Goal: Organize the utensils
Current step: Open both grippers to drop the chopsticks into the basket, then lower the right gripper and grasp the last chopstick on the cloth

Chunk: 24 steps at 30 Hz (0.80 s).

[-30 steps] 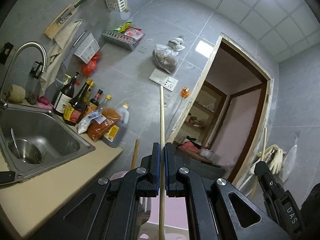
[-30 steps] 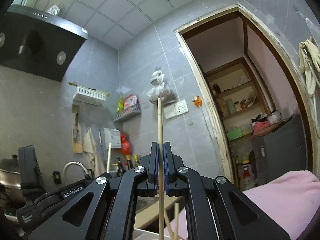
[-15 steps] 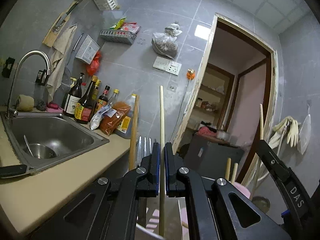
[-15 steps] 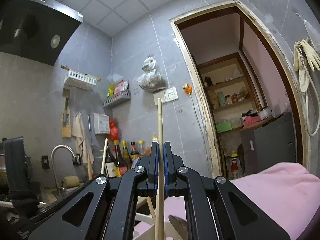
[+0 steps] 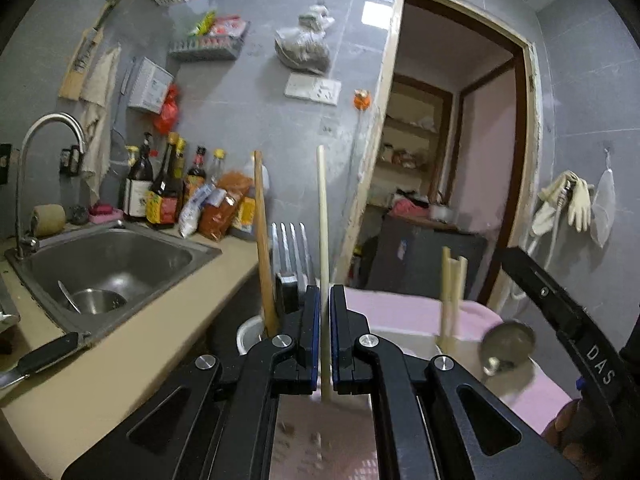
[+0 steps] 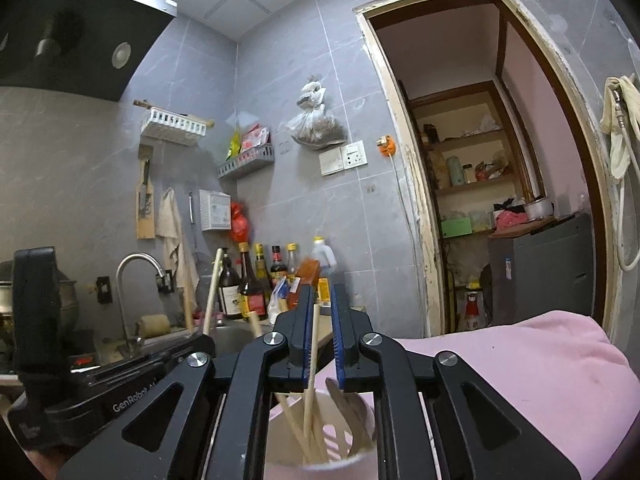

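Over the white utensil cup on pink cloth: R gripper jaws parted, its chopstick loose, leaning into cup w/ others. L gripper clamps upright chopstick, just beside sink.

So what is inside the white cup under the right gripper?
The white cup holds several pale chopsticks leaning against each other; one rises between the fingers of the open right gripper. A broader utensil stands beside them. The gripper's frame covers the cup's near side and bottom.
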Motion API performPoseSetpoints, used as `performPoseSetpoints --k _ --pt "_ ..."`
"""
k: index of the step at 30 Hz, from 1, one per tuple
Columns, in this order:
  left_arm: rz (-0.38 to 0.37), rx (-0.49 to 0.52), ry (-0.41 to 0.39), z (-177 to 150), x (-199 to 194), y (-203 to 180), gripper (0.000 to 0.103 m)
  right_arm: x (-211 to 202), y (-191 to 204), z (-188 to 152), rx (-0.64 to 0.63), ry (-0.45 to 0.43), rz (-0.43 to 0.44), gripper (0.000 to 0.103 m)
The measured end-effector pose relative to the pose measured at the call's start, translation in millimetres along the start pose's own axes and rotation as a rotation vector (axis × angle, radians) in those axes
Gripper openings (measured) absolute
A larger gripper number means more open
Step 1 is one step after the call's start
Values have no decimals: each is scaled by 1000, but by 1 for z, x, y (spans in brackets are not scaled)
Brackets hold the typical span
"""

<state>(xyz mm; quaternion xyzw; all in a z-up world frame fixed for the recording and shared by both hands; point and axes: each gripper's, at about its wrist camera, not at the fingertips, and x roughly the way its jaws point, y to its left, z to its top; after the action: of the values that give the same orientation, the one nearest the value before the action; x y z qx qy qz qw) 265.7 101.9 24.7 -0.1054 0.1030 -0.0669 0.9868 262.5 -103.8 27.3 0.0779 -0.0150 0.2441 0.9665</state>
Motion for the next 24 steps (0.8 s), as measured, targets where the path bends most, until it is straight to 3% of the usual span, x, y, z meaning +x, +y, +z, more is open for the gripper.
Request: performPoseSetpoints --k 2,5,10,13,15,19,24 --pt "-10 22 21 -1 1 -3 3 -4 -4 3 11 7 8 23" --pt "-22 30 30 -3 1 -7 6 -12 -11 8 19 12 7 24" --pt "-38 -17 29 -4 -8 -6 32 -25 -29 21 3 19 -29 35" --pt "-26 -37 37 -3 -17 -7 40 -33 -49 27 -14 44 -65 43" --pt "-7 -24 42 -2 -25 -11 48 -36 -64 28 -35 79 -93 51" --pt "26 -20 45 -3 -38 -19 74 -41 -94 21 -51 157 -144 55" --pt "23 3 48 -5 -49 -33 82 -33 -121 4 -28 314 -137 56"
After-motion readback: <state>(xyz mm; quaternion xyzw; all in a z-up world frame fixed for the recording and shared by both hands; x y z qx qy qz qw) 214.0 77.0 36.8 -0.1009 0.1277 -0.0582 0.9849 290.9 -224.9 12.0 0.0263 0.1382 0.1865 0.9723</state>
